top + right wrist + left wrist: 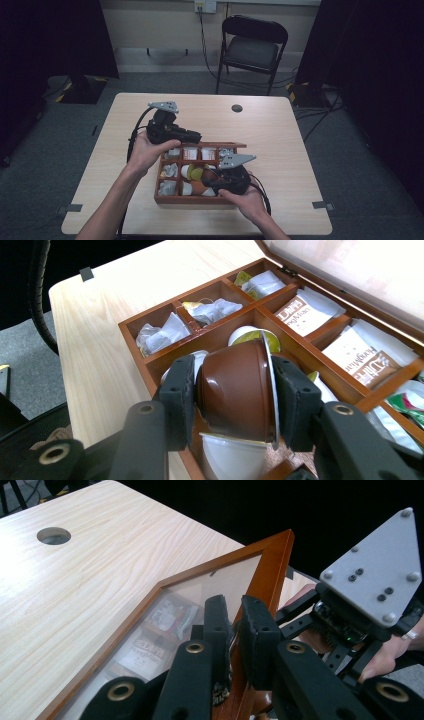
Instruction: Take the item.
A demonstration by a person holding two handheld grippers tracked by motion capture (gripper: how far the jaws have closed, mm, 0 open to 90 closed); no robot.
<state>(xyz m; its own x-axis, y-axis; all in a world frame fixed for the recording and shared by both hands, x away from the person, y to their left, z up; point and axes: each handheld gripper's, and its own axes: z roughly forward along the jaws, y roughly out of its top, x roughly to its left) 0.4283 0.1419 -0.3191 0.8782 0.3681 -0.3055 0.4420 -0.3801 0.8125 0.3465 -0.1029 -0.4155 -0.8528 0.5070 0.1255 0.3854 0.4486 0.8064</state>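
A wooden compartment box [165, 198] sits on the table with its glazed lid [272, 562] raised. My left gripper [234, 612] is shut on the lid's wooden frame, holding it up; in the high view this gripper [192, 136] is at the box's far left corner. My right gripper [236, 372] is shut on a brown coffee capsule [230, 395], gripped by its sides just above the box's near compartments. The high view shows the right gripper [210, 179] over the box's front right part. White capsules [230, 457] lie below the held one.
Other compartments hold clear-wrapped tea bags [160, 332], brown-and-white sachets [367, 360] and a yellow-green capsule [196, 173]. The light wooden table [280, 130] has a round cable hole [237, 108] at the back. A black folding chair [252, 47] stands beyond the table.
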